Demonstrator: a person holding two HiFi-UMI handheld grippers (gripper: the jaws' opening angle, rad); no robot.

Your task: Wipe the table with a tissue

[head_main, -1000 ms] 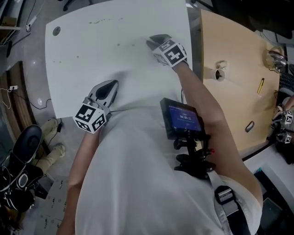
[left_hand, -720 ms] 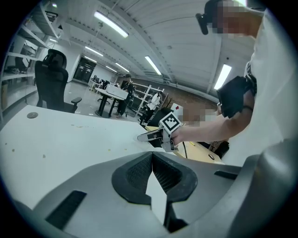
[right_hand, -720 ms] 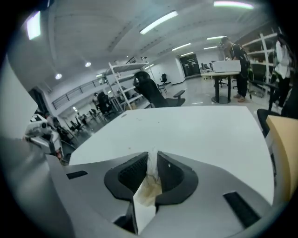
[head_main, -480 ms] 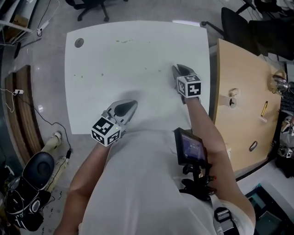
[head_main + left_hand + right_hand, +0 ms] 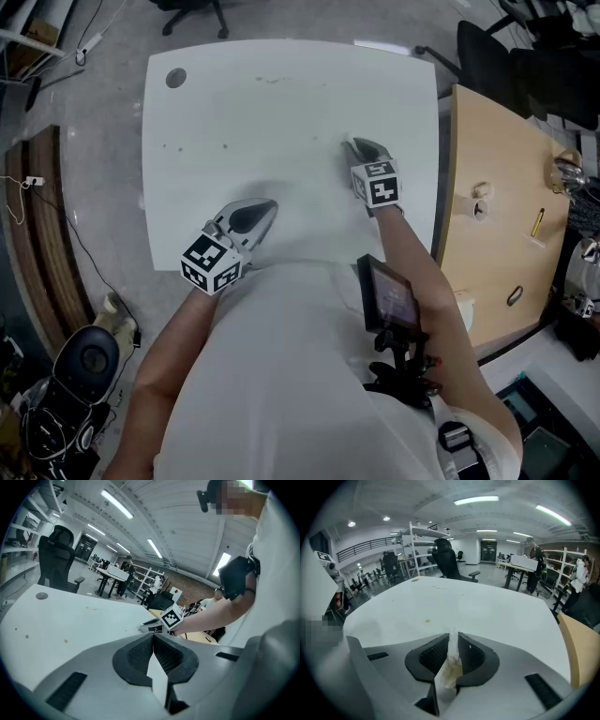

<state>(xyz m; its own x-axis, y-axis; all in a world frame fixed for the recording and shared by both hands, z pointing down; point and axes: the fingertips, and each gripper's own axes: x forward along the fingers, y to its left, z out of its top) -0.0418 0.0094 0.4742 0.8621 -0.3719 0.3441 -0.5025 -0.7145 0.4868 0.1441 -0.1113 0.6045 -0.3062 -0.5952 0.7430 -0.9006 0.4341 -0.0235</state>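
Note:
A white table [image 5: 281,122] fills the middle of the head view, with a few small brownish spots [image 5: 225,145] on it and a smear [image 5: 272,80] near its far edge. My right gripper [image 5: 354,145] points down at the table's right half. It is shut on a crumpled, yellow-stained tissue [image 5: 451,665] that stands up between the pads. One spot [image 5: 426,620] lies just ahead of it. My left gripper [image 5: 267,208] hovers over the near edge, shut with nothing in it [image 5: 153,637]. From there I see the right gripper's marker cube [image 5: 172,616].
A wooden table [image 5: 497,216] adjoins on the right, carrying a pen [image 5: 537,223] and small items. A grey round cap [image 5: 175,78] sits in the white table's far left corner. Office chairs [image 5: 192,9] stand beyond the far edge. Cables lie on the floor at left.
The right gripper has drawn back toward me across the table, sunk a little and rolled, still holding the tissue. The left gripper has slid sideways along the near edge. My head view has shifted.

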